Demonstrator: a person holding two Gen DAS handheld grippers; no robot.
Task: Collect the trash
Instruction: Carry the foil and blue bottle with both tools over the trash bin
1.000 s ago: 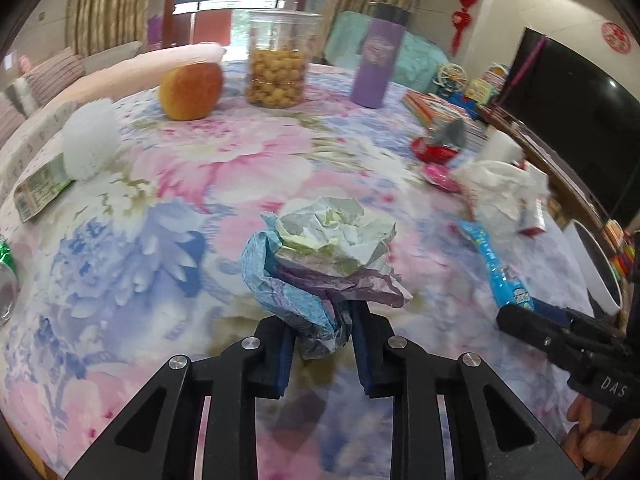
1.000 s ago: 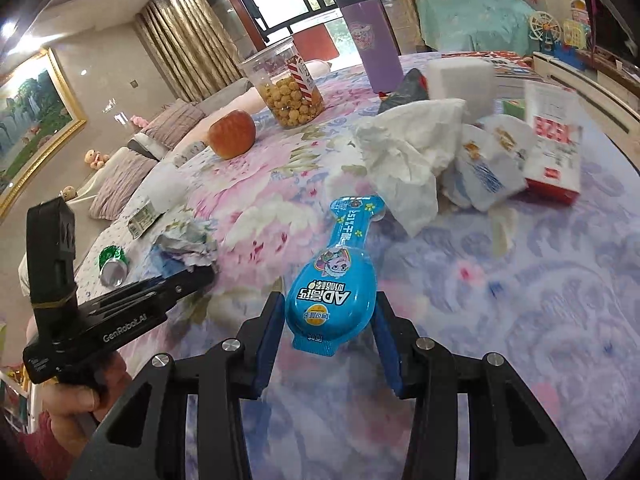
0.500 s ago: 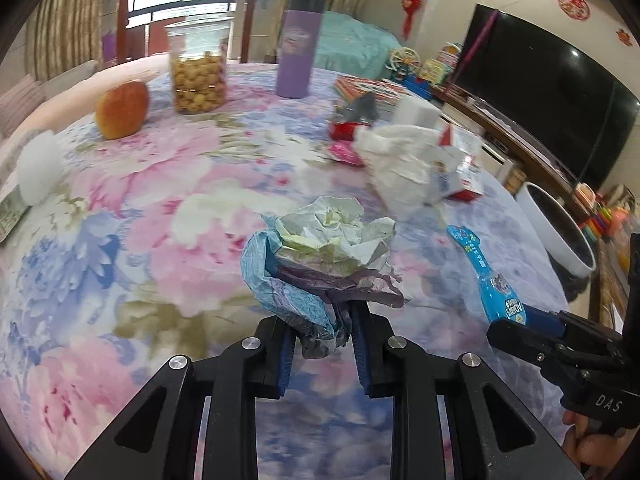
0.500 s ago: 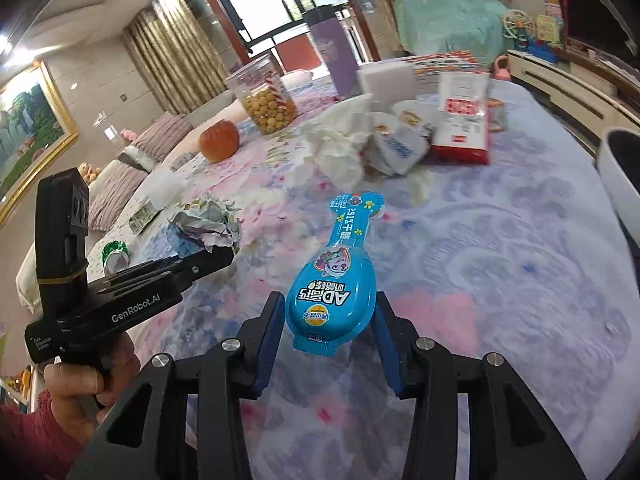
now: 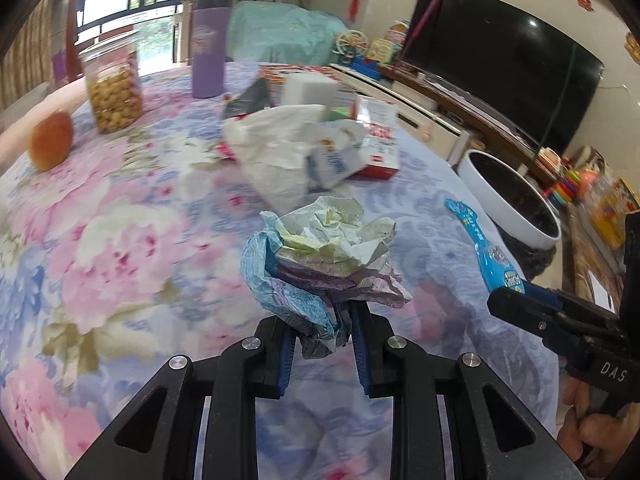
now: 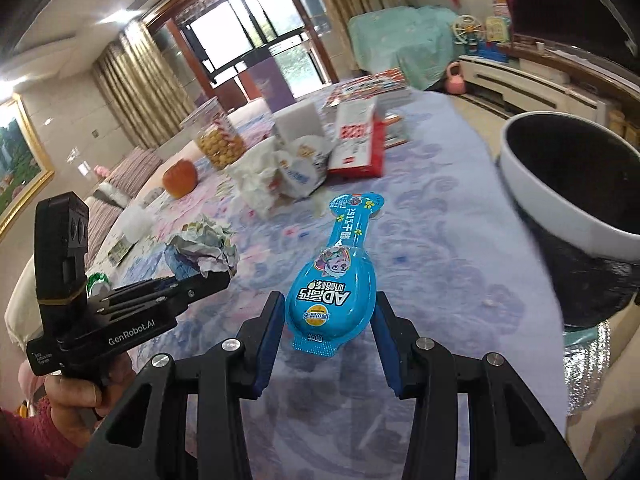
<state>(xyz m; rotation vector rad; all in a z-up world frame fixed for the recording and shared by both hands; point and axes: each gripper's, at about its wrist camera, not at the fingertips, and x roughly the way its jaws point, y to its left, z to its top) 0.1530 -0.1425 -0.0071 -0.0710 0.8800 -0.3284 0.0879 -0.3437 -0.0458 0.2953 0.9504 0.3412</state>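
Crumpled paper sits clenched in the left gripper; right gripper grasps a blue "AD" wrapper; jar holds yellow snacks.

Left wrist view: lower end of crumpled paper wad hidden between left claw pads. Jar, purple bottle and apple beyond the wad blurred; carton print unreadable. Right wrist view: white bin cut by right edge; its inside too dark to read.
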